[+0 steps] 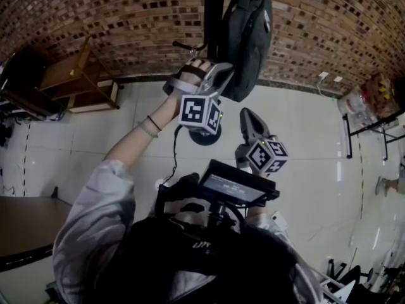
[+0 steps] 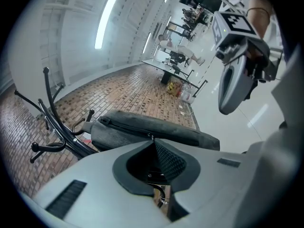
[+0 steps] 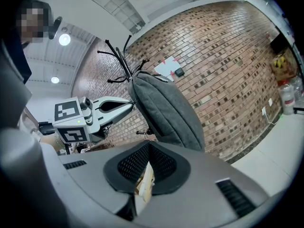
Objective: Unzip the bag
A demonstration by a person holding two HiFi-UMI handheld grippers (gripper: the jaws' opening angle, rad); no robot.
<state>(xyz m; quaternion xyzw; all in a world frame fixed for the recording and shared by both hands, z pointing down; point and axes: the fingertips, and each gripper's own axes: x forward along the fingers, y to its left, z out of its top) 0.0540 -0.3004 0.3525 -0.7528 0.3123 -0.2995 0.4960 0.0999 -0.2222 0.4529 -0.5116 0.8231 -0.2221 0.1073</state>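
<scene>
Head view: at the left, a raised hand (image 1: pixel 197 64) holds the left gripper (image 1: pixel 226 71) up against the dark grey fabric bag (image 1: pixel 250 37). The bag hangs from a black metal coat stand (image 1: pixel 214 11) in front of the far red-brick wall (image 1: pixel 126 18). The left gripper view shows the jaws clenched, their tips pinching the small metal zip pull (image 2: pixel 151 137) on the bag's zip line. To the right and nearer, the right gripper (image 1: pixel 247 114) hangs apart from the bag, its jaws pressed together with nothing between them.
</scene>
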